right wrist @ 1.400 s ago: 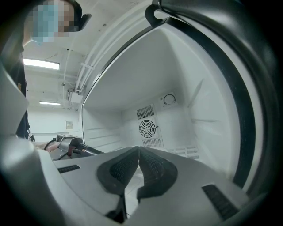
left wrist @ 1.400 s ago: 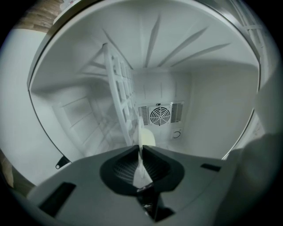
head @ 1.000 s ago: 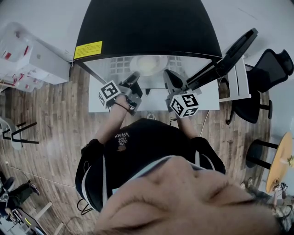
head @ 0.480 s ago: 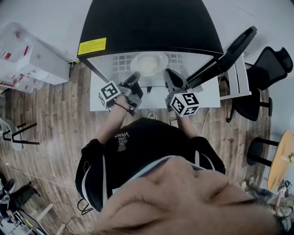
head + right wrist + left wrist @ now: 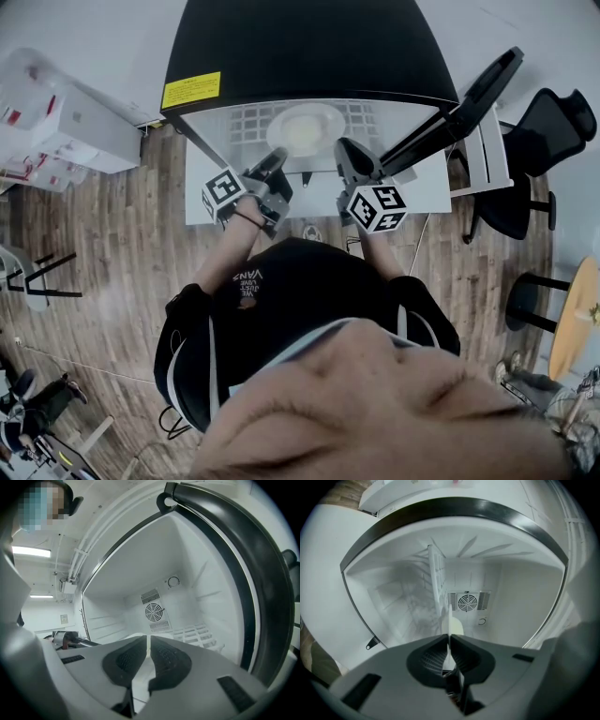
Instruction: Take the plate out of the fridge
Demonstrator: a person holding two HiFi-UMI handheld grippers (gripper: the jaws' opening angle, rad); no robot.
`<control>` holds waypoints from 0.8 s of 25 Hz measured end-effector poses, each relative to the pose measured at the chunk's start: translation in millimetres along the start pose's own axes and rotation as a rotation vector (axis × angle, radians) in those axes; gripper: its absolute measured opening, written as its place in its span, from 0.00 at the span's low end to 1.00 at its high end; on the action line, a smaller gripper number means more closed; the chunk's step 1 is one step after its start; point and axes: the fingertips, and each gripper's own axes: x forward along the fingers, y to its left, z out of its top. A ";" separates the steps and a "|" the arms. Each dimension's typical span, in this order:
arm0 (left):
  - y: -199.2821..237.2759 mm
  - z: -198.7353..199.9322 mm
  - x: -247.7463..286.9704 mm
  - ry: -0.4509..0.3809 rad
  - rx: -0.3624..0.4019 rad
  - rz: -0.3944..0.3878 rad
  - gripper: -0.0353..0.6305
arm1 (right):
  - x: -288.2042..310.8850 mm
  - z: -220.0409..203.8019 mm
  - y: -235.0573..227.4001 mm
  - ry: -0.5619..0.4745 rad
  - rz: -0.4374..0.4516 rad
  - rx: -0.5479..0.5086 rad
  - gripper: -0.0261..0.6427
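A pale round plate (image 5: pixel 305 129) lies on the white wire shelf (image 5: pixel 246 125) inside the open fridge (image 5: pixel 309 47). My left gripper (image 5: pixel 278 156) reaches in at the plate's near left rim and is rolled on its side. In the left gripper view the plate (image 5: pixel 455 626) shows edge-on as a thin white line pinched between the shut jaws (image 5: pixel 449 641). My right gripper (image 5: pixel 341 148) points in at the plate's near right rim. Its jaws (image 5: pixel 148 641) are shut, and whether they touch the plate I cannot tell.
The fridge door (image 5: pixel 469 103) stands open to the right. A black office chair (image 5: pixel 544 141) is beyond it, and white boxes (image 5: pixel 66 122) sit on the wooden floor at the left. A fan grille (image 5: pixel 468 602) is on the fridge's back wall.
The plate shows a little more from under the fridge's black top than a second ago. Both grippers stay almost where they were, still shut.
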 end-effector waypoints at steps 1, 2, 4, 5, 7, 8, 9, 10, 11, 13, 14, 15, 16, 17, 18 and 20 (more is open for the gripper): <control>0.6 -0.6 -0.5 0.002 0.000 0.000 0.10 | 0.2 -1.5 -0.7 0.003 -0.004 0.005 0.06; 1.1 -1.1 -1.0 0.004 0.001 -0.001 0.10 | 0.4 -2.9 -1.3 0.006 -0.008 0.011 0.06; 1.3 -1.7 -2.0 0.009 0.002 -0.002 0.10 | 1.2 -5.1 -1.8 0.011 -0.014 0.026 0.07; 1.2 -1.8 -2.7 0.011 0.002 -0.003 0.10 | 1.9 -6.3 -1.9 0.015 -0.016 0.036 0.11; 1.1 -2.0 -4.2 0.014 0.001 -0.001 0.10 | 3.2 -8.9 -2.9 0.025 -0.023 0.059 0.20; 1.1 -2.1 -4.9 0.015 0.002 -0.001 0.10 | 3.4 -10.0 -4.0 0.027 -0.028 0.073 0.21; 1.2 -2.2 -5.5 0.016 0.003 0.000 0.10 | 3.3 -10.8 -5.5 0.028 -0.033 0.088 0.22; 1.2 -2.2 -6.0 0.017 0.005 0.000 0.10 | 3.2 -11.6 -7.2 0.027 -0.038 0.106 0.23; 1.2 -2.3 -6.5 0.018 0.006 0.000 0.10 | 3.2 -12.4 -8.9 0.026 -0.042 0.129 0.24; 1.3 -2.9 -7.4 0.020 0.005 0.001 0.10 | 3.6 -14.1 -11.7 0.024 -0.042 0.188 0.28; 1.3 -3.1 -7.8 0.021 0.004 0.001 0.10 | 4.0 -14.9 -12.4 0.022 -0.037 0.223 0.30; 1.3 -3.3 -8.1 0.022 0.004 0.001 0.10 | 4.5 -15.7 -12.7 0.020 -0.029 0.260 0.31; 1.5 -3.4 -8.4 0.022 0.004 0.001 0.10 | 5.1 -16.5 -12.6 0.018 -0.019 0.296 0.33; 2.2 -3.5 -8.8 0.023 0.004 0.001 0.10 | 5.6 -17.2 -12.1 0.015 -0.008 0.331 0.33; 2.8 -3.6 -9.1 0.023 0.003 0.001 0.10 | 6.1 -18.0 -11.6 0.014 0.002 0.363 0.34; 2.8 -4.3 -9.9 0.024 0.000 0.002 0.10 | 7.0 -20.8 -10.9 0.014 0.016 0.421 0.35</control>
